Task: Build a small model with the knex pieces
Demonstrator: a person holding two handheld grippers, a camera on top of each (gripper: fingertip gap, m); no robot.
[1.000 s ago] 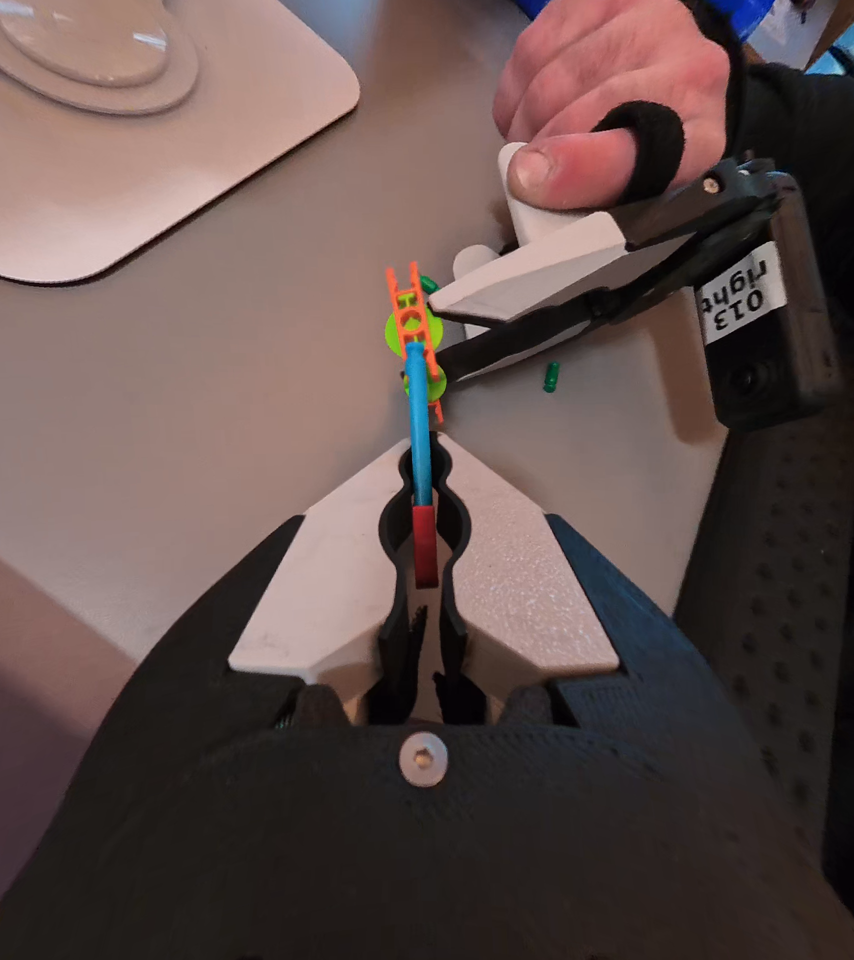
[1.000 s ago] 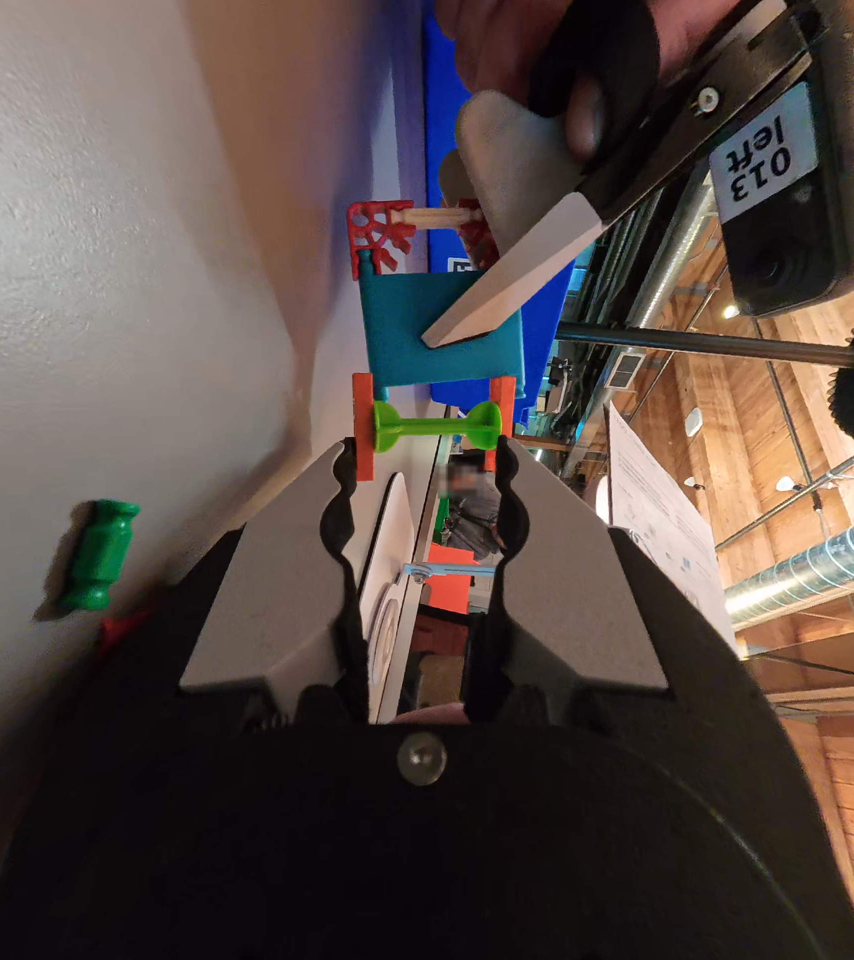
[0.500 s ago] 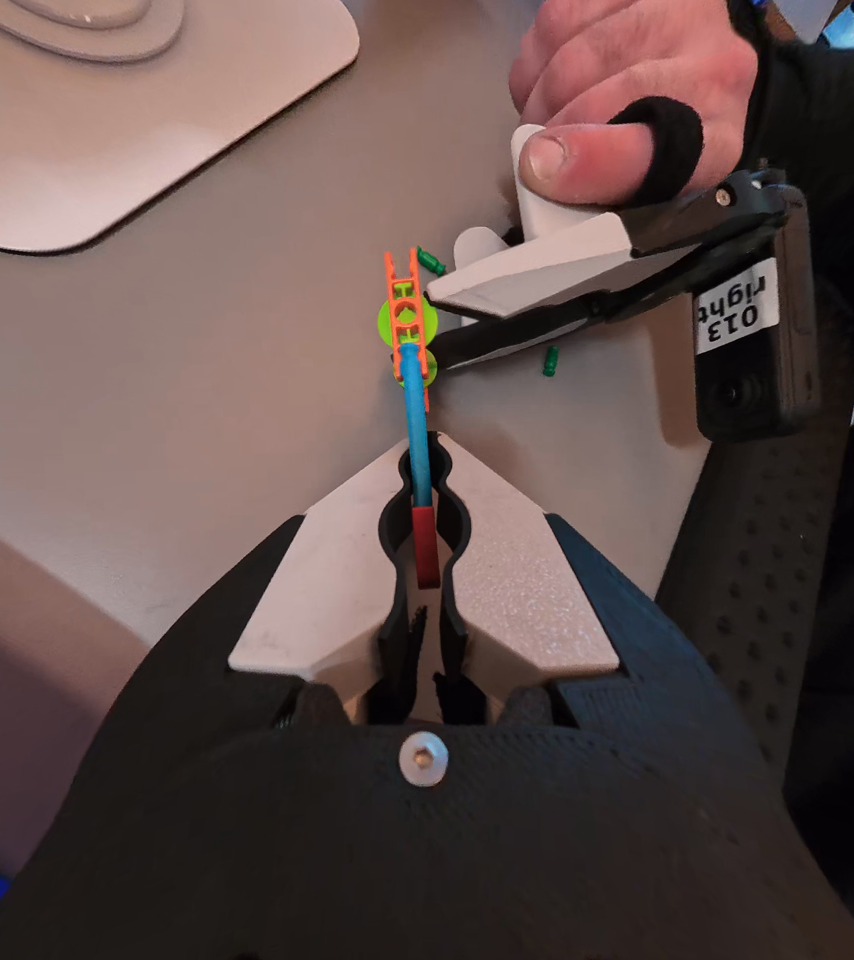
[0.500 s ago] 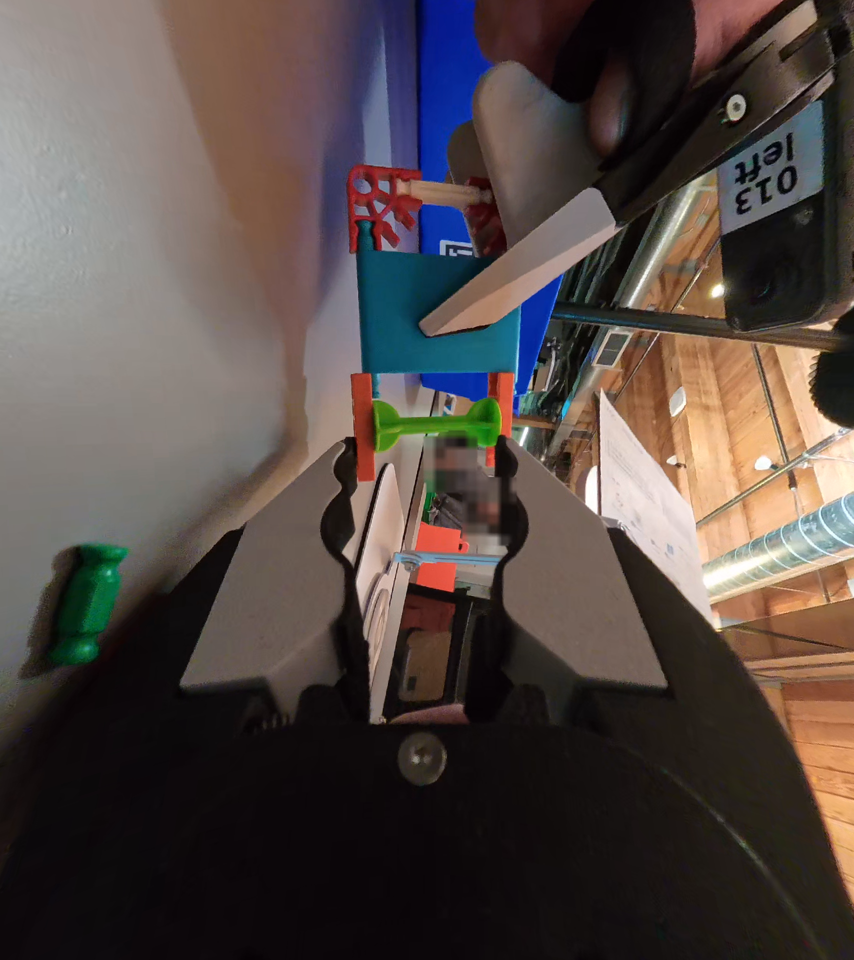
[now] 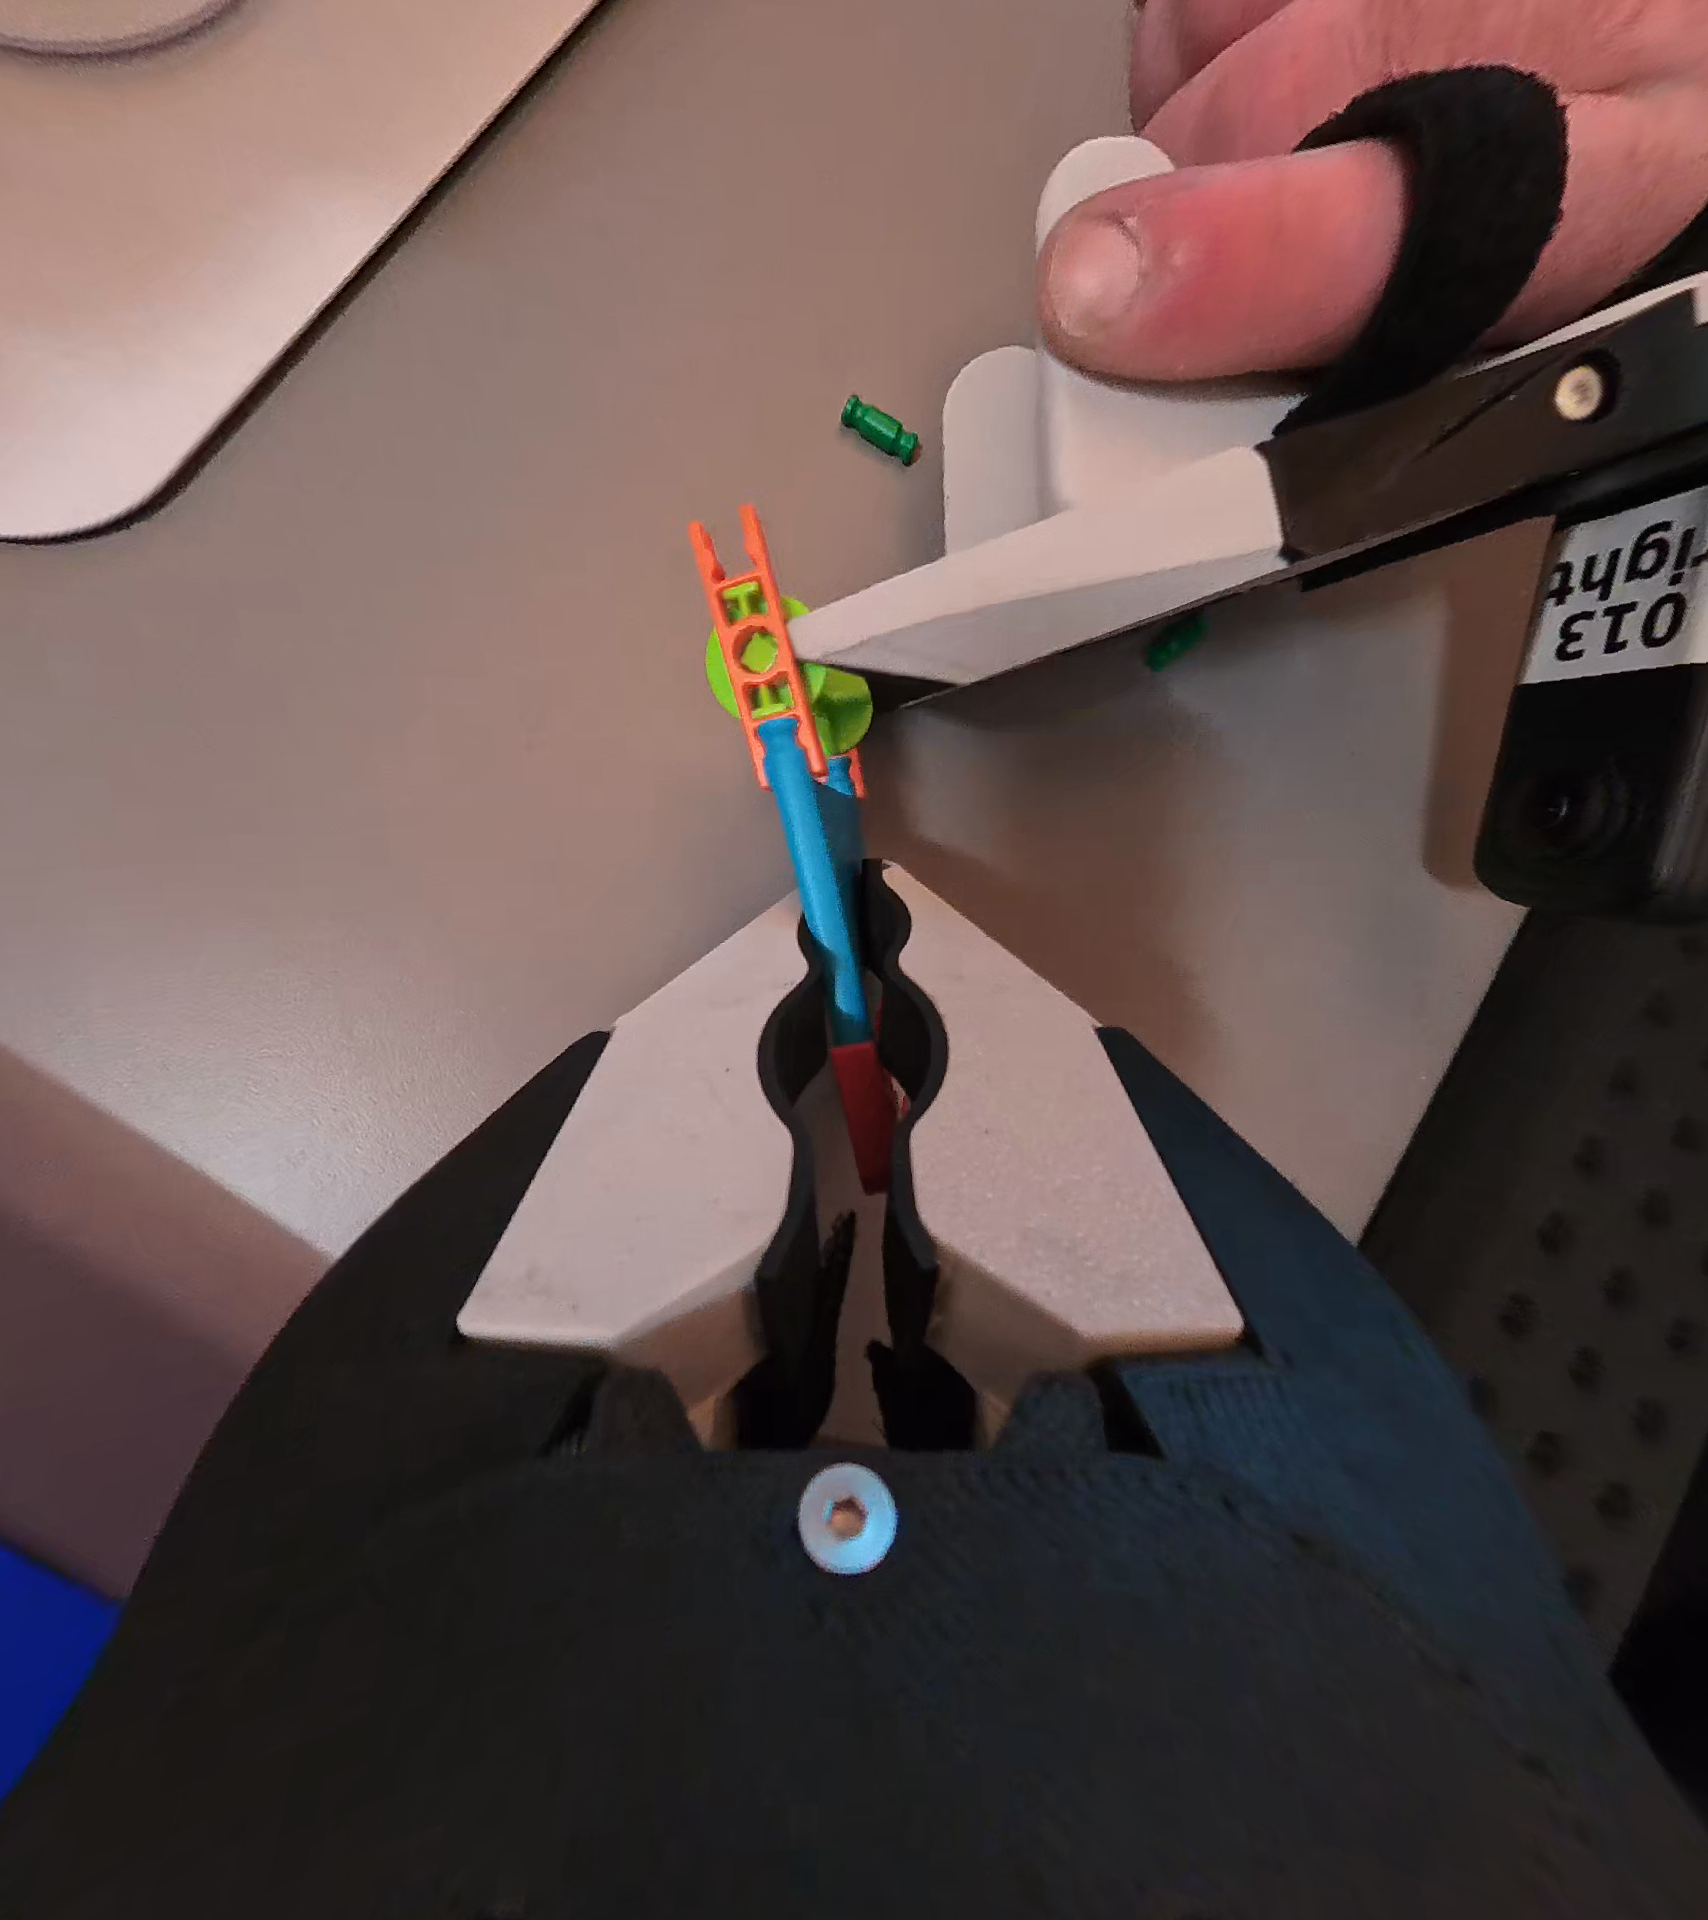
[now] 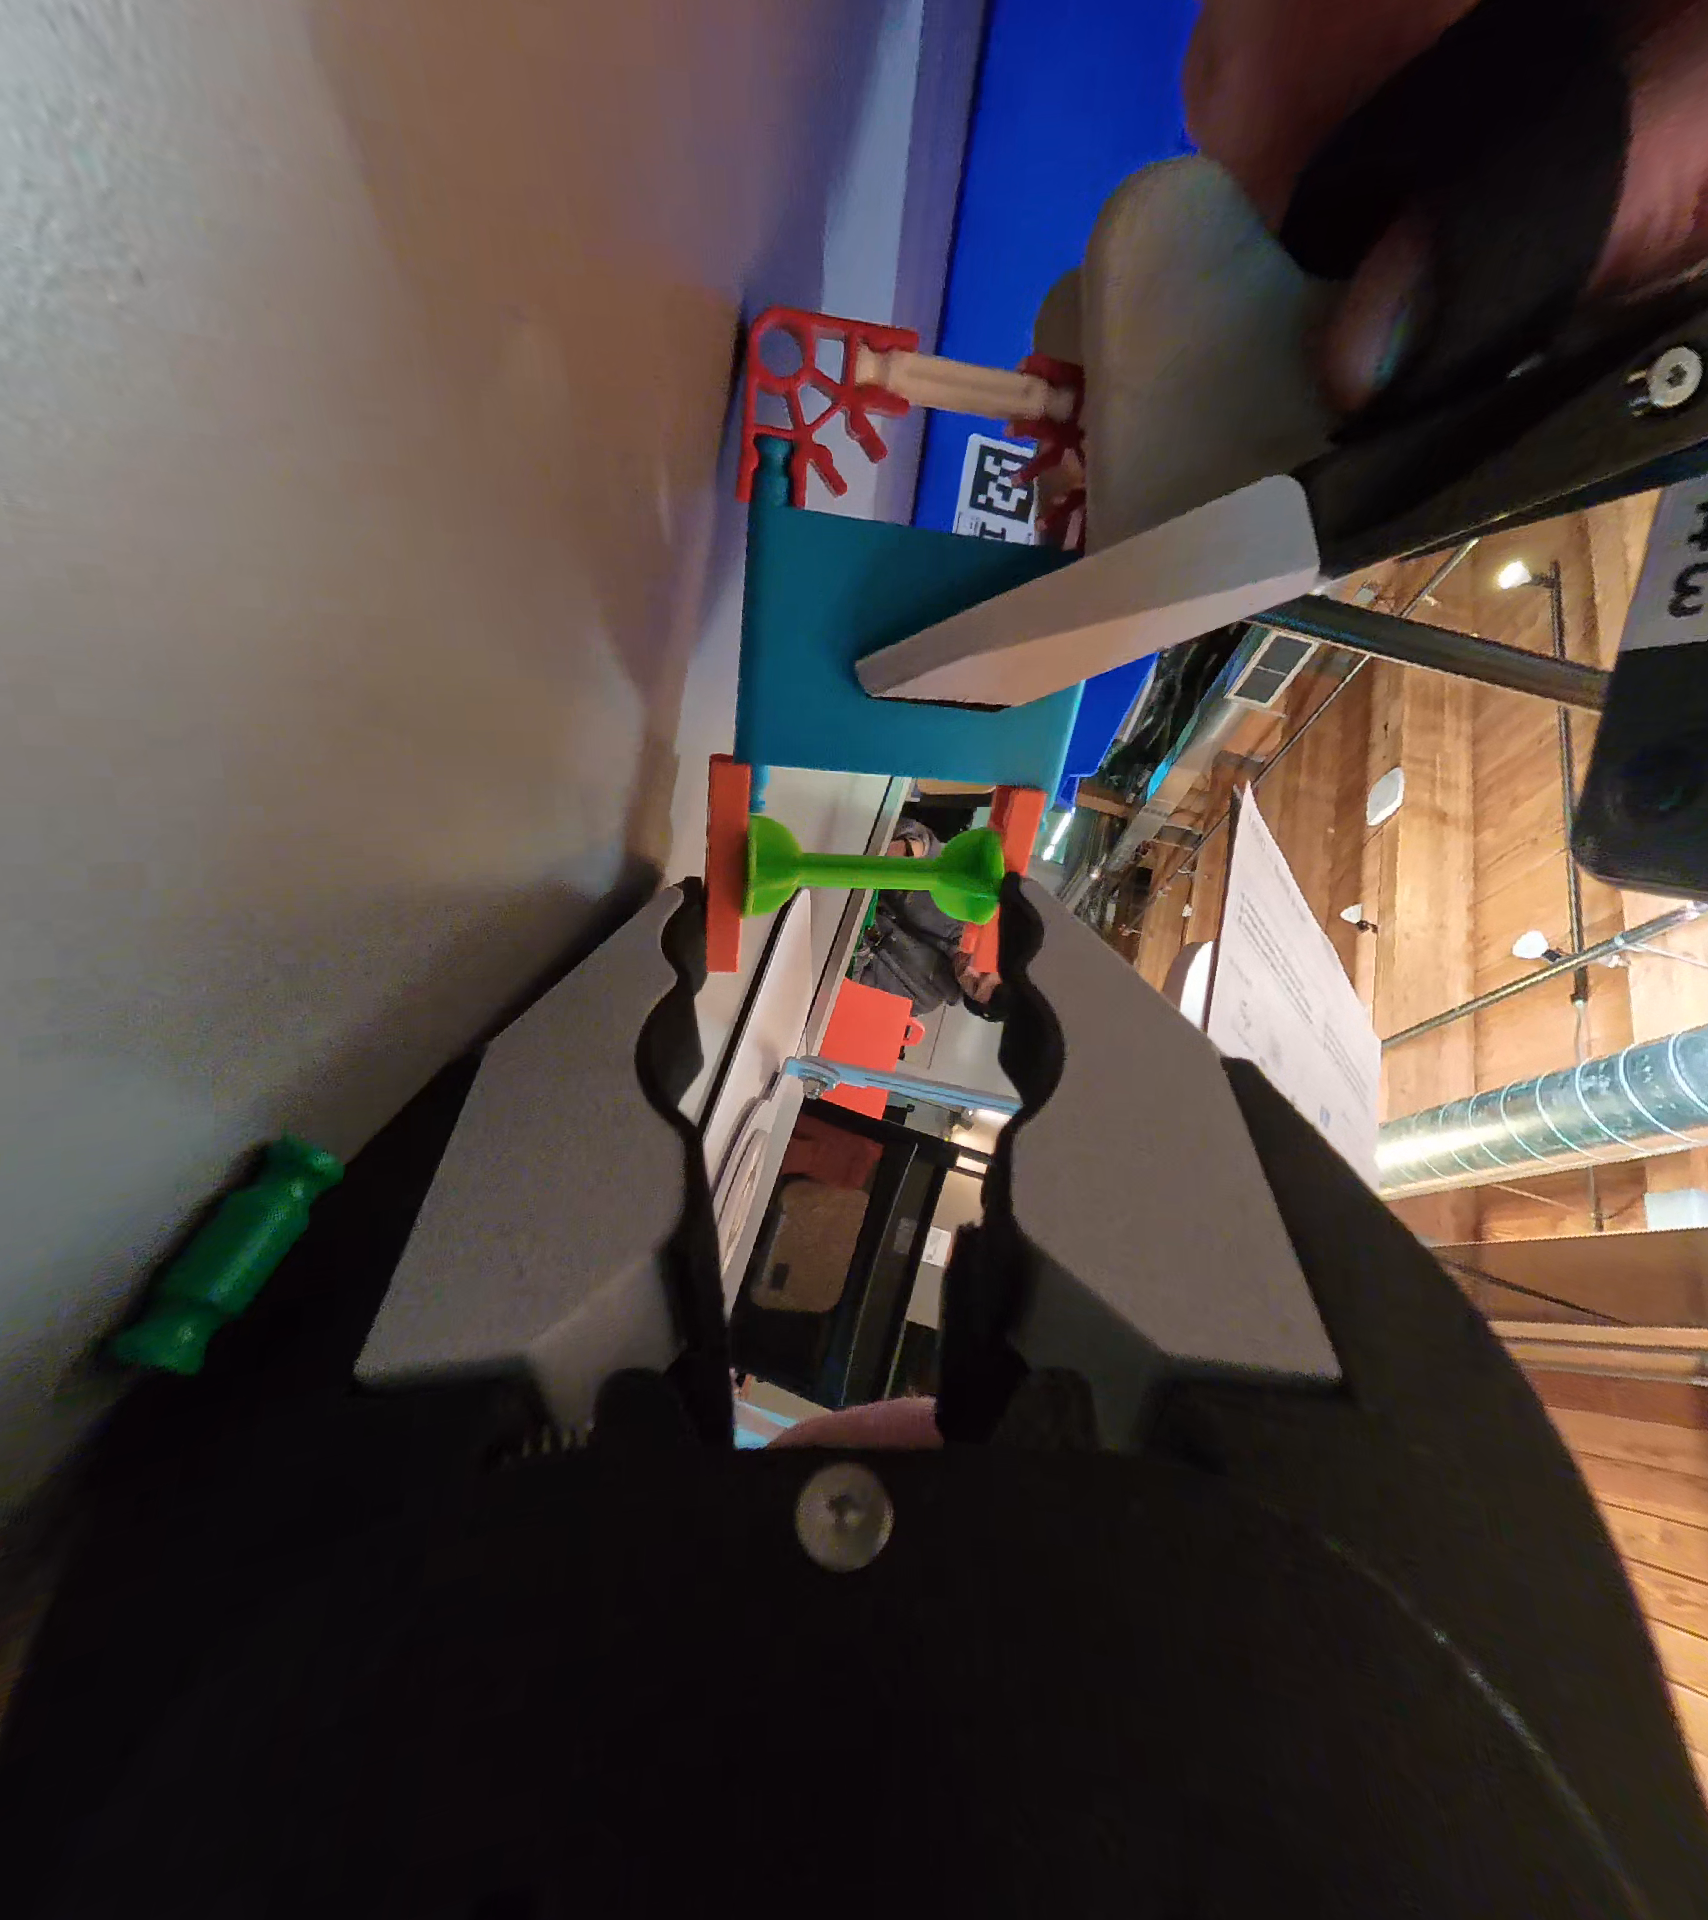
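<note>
A small toy assembly has a blue panel (image 5: 819, 831), orange connectors (image 5: 751, 644), a light green rod (image 6: 871, 873), red connectors (image 6: 808, 405) and a cream rod (image 6: 954, 384). My left gripper (image 5: 855, 894) is shut on the blue panel, with a red connector (image 5: 865, 1112) between its fingers. It also shows in the right wrist view (image 6: 891, 686), clamped on the panel (image 6: 829, 623). My right gripper (image 6: 845, 899) spans the green rod, with its fingertips pressed on the outer sides of the two orange connectors. In the left wrist view it (image 5: 839, 665) comes in from the right. The assembly is held just above the grey table (image 5: 310, 779).
Two small dark green rods (image 5: 879, 431) (image 5: 1172, 644) lie loose on the table; one (image 6: 226, 1257) is beside my right gripper. A pale mat (image 5: 102, 312) lies at the far left. A black perforated board (image 5: 1608, 1247) borders the table on the right. A hand (image 5: 1349, 208) holds the right gripper. Less than 4 cm separates the two grippers' tips.
Both grippers keep their hold on the assembly. The right gripper and its hand now sit closer and larger in the left wrist view, and the blue panel is tilted slightly left.
</note>
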